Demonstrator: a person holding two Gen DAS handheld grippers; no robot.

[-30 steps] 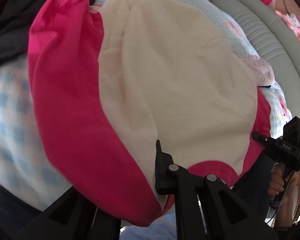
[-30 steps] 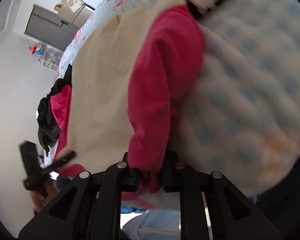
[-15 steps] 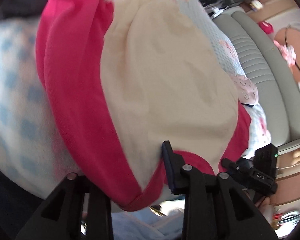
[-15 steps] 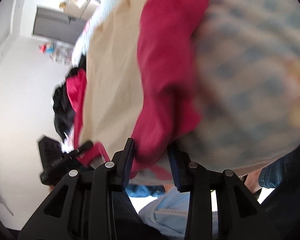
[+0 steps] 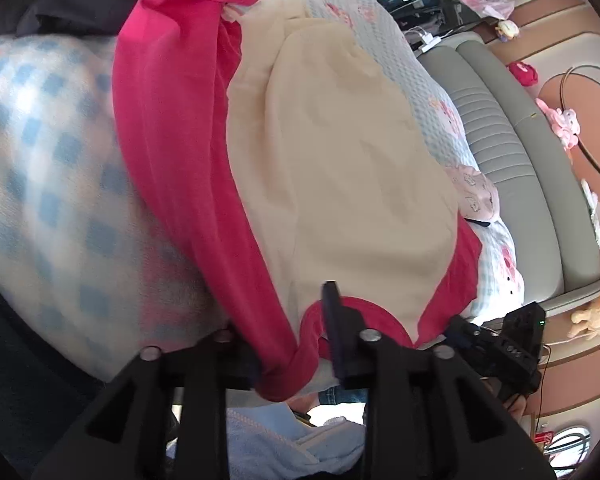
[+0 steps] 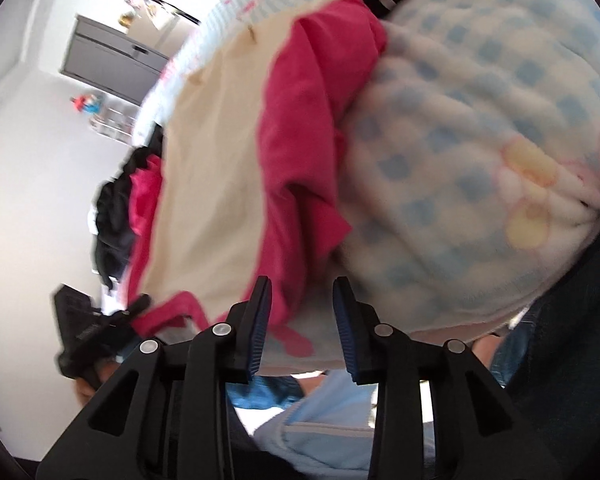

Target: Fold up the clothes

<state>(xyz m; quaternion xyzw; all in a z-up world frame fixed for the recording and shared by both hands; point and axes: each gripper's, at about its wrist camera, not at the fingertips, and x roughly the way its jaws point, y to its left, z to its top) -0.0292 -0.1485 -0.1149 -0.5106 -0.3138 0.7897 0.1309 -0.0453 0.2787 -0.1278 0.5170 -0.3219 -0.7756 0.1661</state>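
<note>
Covering the bed, your blue-checked blanket (image 5: 60, 184) lies under the pink-and-cream garment (image 5: 340, 168); left gripper (image 5: 296, 332) pinches its hem, right gripper (image 6: 302, 312) spread; grey headboard (image 5: 512, 152) behind.

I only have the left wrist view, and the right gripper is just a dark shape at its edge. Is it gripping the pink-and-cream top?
Observer: No. The right gripper is open, with its blue pads apart. The pink edge of the pink-and-cream top hangs loose between them.
Operator: Is the sleeve on that side lying flat?
Observer: No. The pink sleeve is bunched in folds against the checked blanket.
</note>
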